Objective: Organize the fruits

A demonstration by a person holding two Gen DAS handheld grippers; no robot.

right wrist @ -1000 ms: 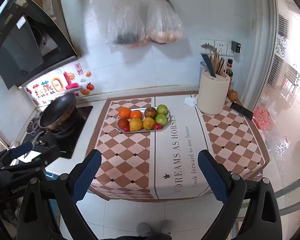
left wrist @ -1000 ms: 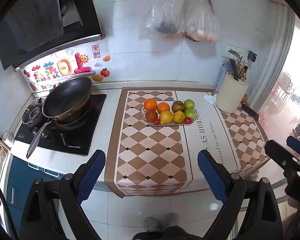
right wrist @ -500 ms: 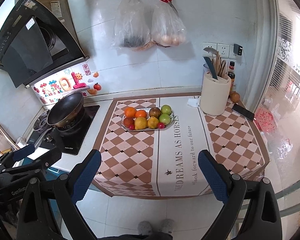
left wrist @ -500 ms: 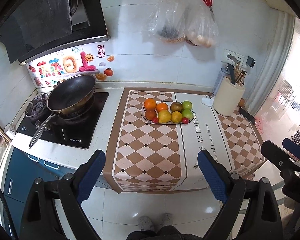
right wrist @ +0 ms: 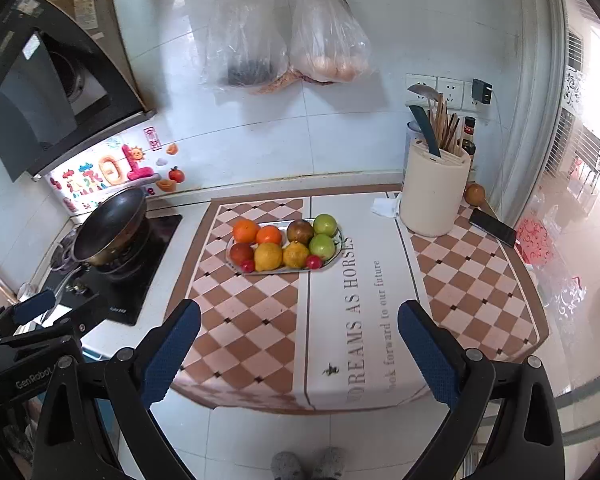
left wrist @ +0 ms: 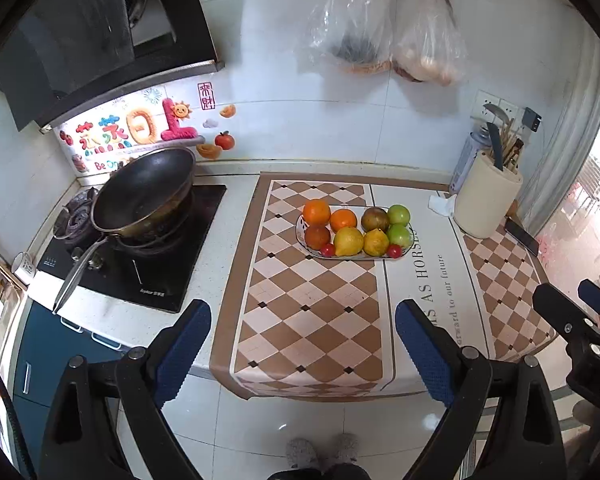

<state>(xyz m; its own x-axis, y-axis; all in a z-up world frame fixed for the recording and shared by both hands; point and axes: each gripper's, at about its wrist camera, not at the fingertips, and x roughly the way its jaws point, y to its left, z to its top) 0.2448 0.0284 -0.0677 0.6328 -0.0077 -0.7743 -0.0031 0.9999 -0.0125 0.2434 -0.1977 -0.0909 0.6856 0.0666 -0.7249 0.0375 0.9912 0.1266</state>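
Holding oranges, lemons and green fruit, the tray (left wrist: 300,227) sits on the counter (left wrist: 236,216).

Glossy white wall tiles (left wrist: 284,40); shiny metal tray (right wrist: 236,266); smooth printed mat (left wrist: 300,304) covering the bench; dark wok (left wrist: 144,196); clear crinkled plastic bags (right wrist: 248,40); matt cream utensil holder (right wrist: 434,196).

We've got a white countertop (left wrist: 236,216) mid-frame, checkered mat (left wrist: 312,304) over it, fruit tray (left wrist: 300,232) at center, utensil holder (left wrist: 486,204) and phone (left wrist: 522,236) right, cooktop (left wrist: 140,264) left.
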